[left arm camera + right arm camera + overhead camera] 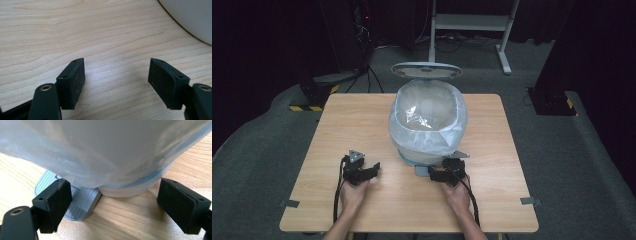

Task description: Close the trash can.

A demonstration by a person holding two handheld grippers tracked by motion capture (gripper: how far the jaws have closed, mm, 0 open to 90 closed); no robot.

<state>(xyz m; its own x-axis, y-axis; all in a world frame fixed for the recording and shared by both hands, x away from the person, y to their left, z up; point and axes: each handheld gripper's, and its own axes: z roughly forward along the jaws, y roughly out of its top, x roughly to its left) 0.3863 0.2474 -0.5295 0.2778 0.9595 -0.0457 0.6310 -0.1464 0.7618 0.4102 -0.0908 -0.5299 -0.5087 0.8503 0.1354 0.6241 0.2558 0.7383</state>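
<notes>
Nearest, the left gripper [371, 169] hovers at seven o'clock on the pale wooden table [362, 115], jaws spread over bare grain. The right gripper [435, 173], at five o'clock, is spread too, one jaw touching the grey pedal [75, 202] of the bag-lined bin [428, 120] at centre. Beyond, grey carpet [572, 150], a white desk frame [472, 22] at twelve o'clock, dark walls.

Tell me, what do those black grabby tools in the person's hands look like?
Each hand-held gripper is black, the left hand-held gripper and the right hand-held gripper alike. Each has two flat, rectangular pads with small screw holes along the edge. A grey three-cornered plate sits on top, and a black cable trails back. The forearms are bare, no sleeves.
</notes>
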